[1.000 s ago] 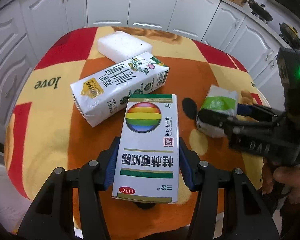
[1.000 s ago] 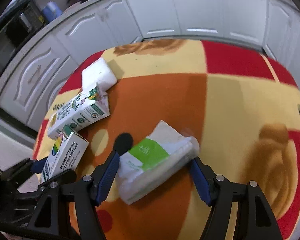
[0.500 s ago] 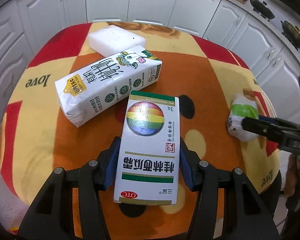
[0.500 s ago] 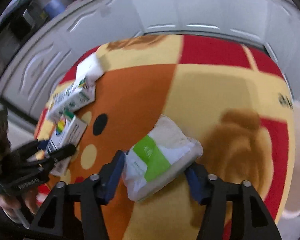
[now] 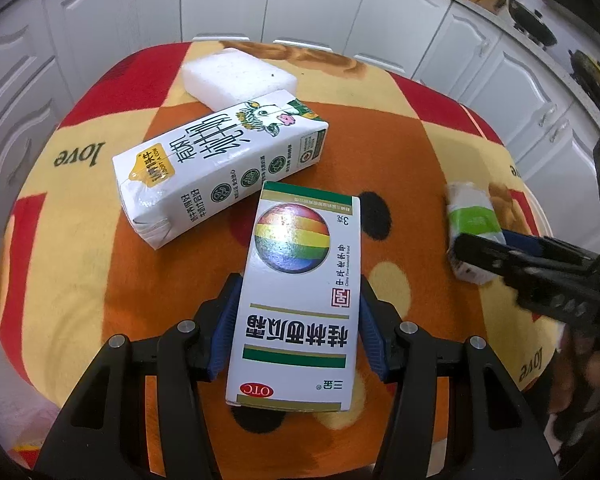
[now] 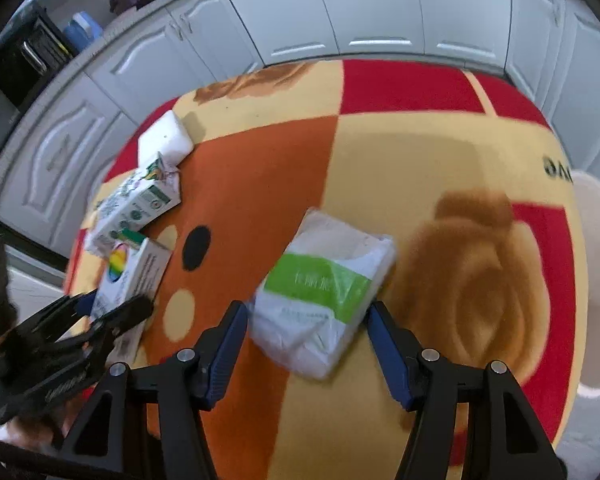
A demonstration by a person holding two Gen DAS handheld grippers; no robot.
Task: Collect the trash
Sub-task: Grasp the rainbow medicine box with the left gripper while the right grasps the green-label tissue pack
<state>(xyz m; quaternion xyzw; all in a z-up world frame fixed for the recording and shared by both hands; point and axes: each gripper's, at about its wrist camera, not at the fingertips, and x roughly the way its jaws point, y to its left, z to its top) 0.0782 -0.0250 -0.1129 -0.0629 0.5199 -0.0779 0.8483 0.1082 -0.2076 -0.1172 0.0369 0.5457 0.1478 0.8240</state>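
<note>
The left gripper (image 5: 298,330) has its jaws closed against the long sides of a white medicine box (image 5: 300,296) printed with a rainbow ball, which sits in the lower middle of the left wrist view, above the round surface (image 5: 60,272) covered in a red, yellow and orange cloth. Just beyond the box, toward the upper left of that frame, a milk carton (image 5: 216,168) lies on its side, its near edge close to the box's far corner; whether they touch cannot be told. Behind the carton, a white foam block (image 5: 236,78) rests flat, and the carton's far end overlaps its near edge. At the right edge of the same view the right gripper (image 6: 306,340) shows from the side, its jaws clamped on a white tissue pack (image 6: 324,292) with a green band. In the right wrist view that pack fills the centre, tilted and pressed between the blue pads (image 6: 230,344), over the yellow and orange part of the cloth. At the far right edge of that frame stands a white bin (image 6: 598,280), off the rim of the surface; its inside is not visible. Both cartons are closed, so their contents cannot be seen.
</note>
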